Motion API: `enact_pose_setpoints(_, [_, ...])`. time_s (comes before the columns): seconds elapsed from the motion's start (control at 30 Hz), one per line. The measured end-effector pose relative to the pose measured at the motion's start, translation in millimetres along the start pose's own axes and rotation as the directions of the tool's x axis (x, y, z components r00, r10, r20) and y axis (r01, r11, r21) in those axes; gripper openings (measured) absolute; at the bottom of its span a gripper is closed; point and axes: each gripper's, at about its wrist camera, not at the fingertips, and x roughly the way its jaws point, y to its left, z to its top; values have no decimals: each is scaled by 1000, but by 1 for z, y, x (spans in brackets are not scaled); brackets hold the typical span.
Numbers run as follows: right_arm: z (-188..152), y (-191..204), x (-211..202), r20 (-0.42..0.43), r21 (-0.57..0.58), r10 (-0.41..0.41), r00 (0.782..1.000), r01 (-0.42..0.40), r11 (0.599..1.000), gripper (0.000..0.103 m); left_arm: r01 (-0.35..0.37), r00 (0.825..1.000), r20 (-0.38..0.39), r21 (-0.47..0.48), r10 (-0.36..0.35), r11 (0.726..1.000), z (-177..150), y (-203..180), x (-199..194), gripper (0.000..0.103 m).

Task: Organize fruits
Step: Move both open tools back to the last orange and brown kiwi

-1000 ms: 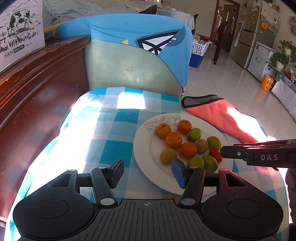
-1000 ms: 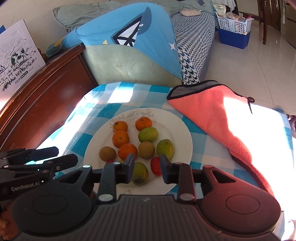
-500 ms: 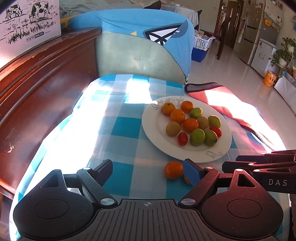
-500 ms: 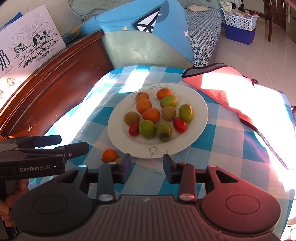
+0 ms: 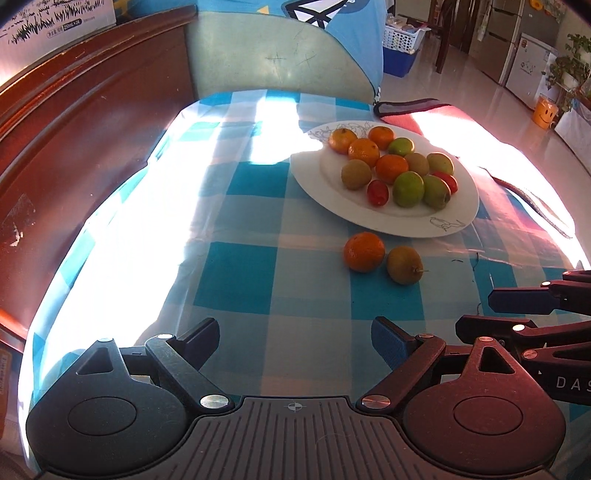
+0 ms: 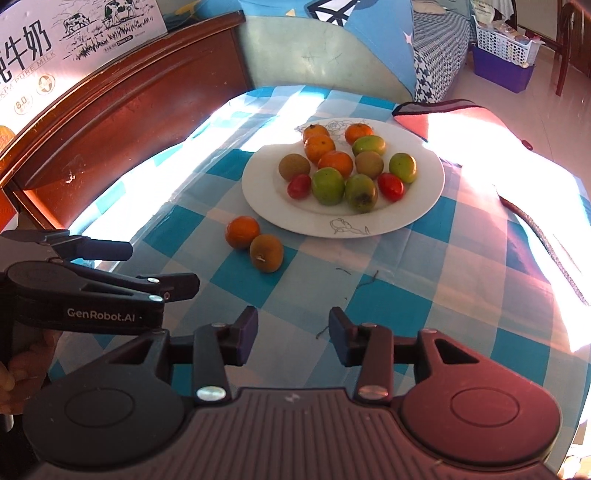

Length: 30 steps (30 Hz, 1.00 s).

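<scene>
A checked blue-and-white tabletop (image 6: 388, 295) carries a white plate (image 6: 424, 206) heaped with small fruit: oranges, green fruits, brown kiwi-like ones and two red tomatoes. Off the plate, just beside its near rim, lie a loose orange (image 6: 242, 231) and a brown fruit (image 6: 266, 253), touching each other. The left gripper (image 5: 293, 341) hovers well short of them, its fingers spread wide after just opening, nothing between them. The right gripper (image 6: 292, 338) sits alongside, its fingers parted to a narrower gap, also just opening and empty. Both loose fruits look light and round, likely to roll if nudged; the orange seems firm with a slightly grippy peel, while the brown fruit is probably softer and could bruise, so each is best taken across its widest middle with gentle pressure. Readable writing: "GenRobot.AI" on the left gripper's side, "DAS" on the right gripper's, and "PURE MILK" with Chinese characters and cow drawings on a carton (image 6: 74, 33) at the back left.
</scene>
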Motion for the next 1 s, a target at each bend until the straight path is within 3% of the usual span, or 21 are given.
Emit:
enact_pose_setpoints(0.13, [-2, 1, 3, 5, -6, -7, 1000, 7, 1000, 45, -14, 998, -58, -28, 12, 1000, -5, 7, 13, 91])
enact_pose_setpoints(0.37, [2, -2, 5, 47, -1, -2, 999, 2, 1000, 53, -42, 998, -46, -20, 41, 999, -9, 7, 16, 103])
enact_pose_setpoints(0.63, [10, -1, 18, 76, 2, -1, 997, 1, 1000, 53, -27, 999, -38, -33, 26, 999, -11, 11, 17, 103])
enact_pose_setpoints(0.73, [12, 1, 20, 88, -5, 10, 996, -9, 1000, 53, -57, 998, -37, -37, 56, 998, -8, 15, 15, 103])
enact_pose_setpoints(0.9, [16, 6, 28, 90, -16, 25, 996, -24, 1000, 53, -93, 996, -6, -57, 93, 994, -3, 24, 11, 103])
enact_pose_setpoints(1.0, [18, 10, 33, 87, -27, 30, 996, -28, 999, 52, -75, 997, 27, -82, 77, 994, 1, 29, 6, 103])
